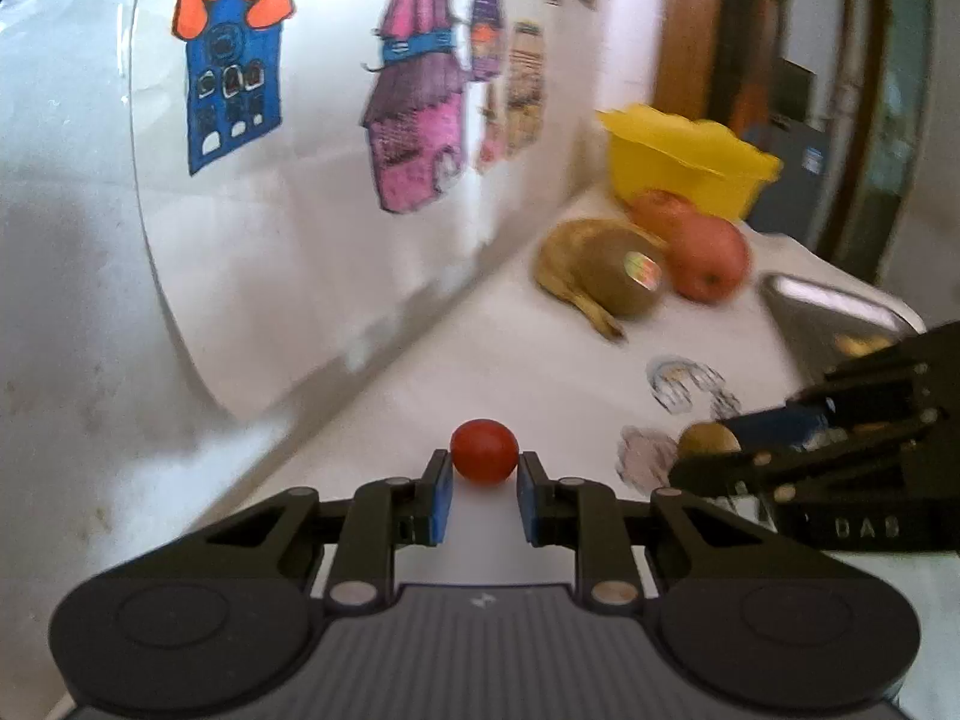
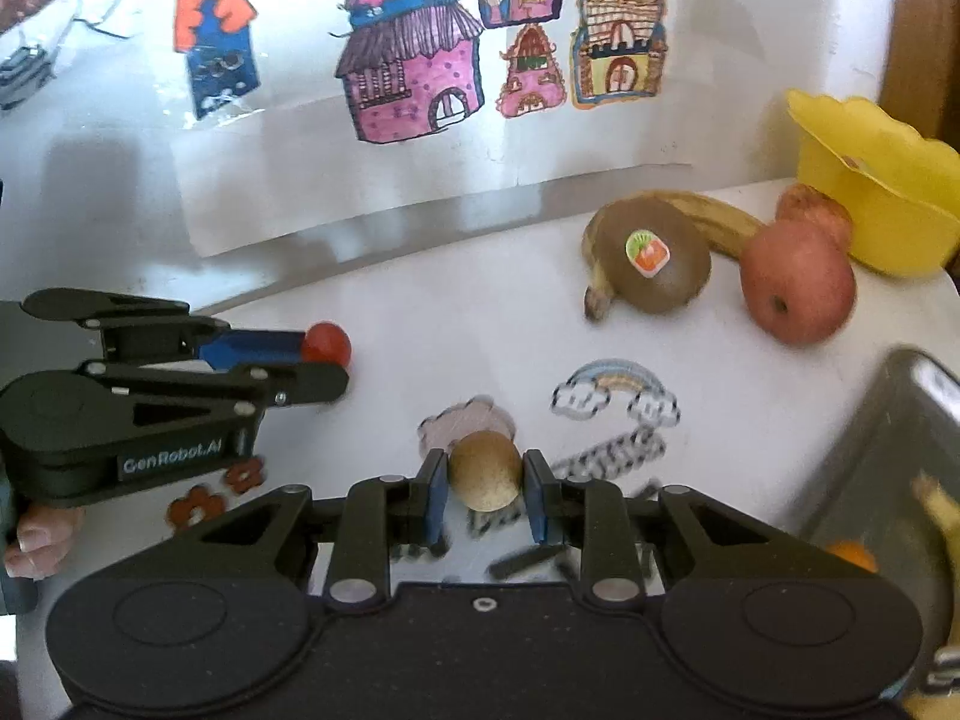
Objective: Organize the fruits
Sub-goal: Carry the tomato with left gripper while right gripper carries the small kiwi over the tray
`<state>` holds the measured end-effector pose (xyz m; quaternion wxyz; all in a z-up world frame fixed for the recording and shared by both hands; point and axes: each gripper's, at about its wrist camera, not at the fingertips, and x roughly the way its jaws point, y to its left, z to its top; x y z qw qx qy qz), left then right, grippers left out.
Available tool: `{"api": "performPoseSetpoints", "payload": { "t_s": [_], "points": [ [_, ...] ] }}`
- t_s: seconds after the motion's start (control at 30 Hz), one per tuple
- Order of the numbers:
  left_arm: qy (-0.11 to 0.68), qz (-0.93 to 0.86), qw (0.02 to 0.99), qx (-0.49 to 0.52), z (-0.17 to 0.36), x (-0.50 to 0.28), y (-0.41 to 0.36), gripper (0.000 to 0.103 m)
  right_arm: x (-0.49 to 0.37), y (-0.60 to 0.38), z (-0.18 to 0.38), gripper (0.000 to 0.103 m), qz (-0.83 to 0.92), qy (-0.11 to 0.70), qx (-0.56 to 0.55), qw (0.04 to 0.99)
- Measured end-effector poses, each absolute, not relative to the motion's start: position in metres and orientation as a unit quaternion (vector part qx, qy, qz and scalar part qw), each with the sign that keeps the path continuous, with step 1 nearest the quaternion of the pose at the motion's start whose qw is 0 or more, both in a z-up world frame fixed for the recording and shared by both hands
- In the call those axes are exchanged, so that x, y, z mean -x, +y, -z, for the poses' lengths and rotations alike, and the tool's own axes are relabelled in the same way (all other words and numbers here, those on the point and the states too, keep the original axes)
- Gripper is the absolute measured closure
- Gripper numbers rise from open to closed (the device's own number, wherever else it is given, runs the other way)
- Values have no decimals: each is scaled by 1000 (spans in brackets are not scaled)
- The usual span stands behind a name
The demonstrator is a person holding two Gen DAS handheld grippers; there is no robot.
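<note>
- The left tongs (image 1: 483, 483) stand narrowly parted with a small red tomato (image 1: 484, 451) at their tips; the blue pads (image 1: 441, 495) flank it closely, but contact is not clear, so I cannot tell whether it is gripped.
- The right tongs (image 2: 485, 495) sit close on either side of a small round tan fruit (image 2: 485, 471), which fills the gap between the pads; a firm grip cannot be confirmed.
- Both small fruits are low over the white surface (image 2: 450, 324), which carries drawn rainbow and cloud stickers.
- Seen from the right wrist, the left tongs lie to the left, the tomato at their tip.
- Farther back, a kiwi (image 2: 654, 264) with a sticker lies against a banana (image 2: 714, 219), and a red apple (image 2: 795, 285) sits just beside them.
- A second reddish fruit (image 2: 813, 210) is behind the apple, touching the yellow bowl (image 2: 882, 180) at the surface's far corner.
- A metal tray (image 2: 888, 450) sits at the right edge, with something orange inside, blurred.
- Coloured house drawings (image 2: 408, 54) hang on the white wall behind.
</note>
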<state>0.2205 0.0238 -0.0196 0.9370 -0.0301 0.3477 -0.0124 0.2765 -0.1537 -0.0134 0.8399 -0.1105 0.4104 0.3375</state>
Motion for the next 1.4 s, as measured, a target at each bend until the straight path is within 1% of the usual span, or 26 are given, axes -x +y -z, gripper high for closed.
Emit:
{"api": "performPoseSetpoints", "payload": {
  "t_s": [0.33, 0.57, 0.93, 1.2, 1.37, 1.4],
  "points": [
    [342, 89, 935, -10, 16, -176, 15, 78, -216, -170, 13, 74, -295, 382, 42, 875],
    [332, 105, 937, -25, 19, -158, 4, 78, -182, -190, 12, 74, -258, 372, -3, 891],
    [330, 139, 934, -11, 17, -143, -16, 78, -154, -216, 13, 74, -218, 360, -39, 906],
    [318, 168, 933, -11, 10, -141, -47, 78, -138, -248, 3, 74, -185, 338, -55, 921],
    [320, 178, 931, -13, 10, -146, -66, 78, -137, -261, 11, 75, -176, 353, -64, 917],
    [321, 178, 930, -13, 11, -146, -68, 78, -138, -262, 12, 73, -176, 354, -67, 916]
  ]
}}
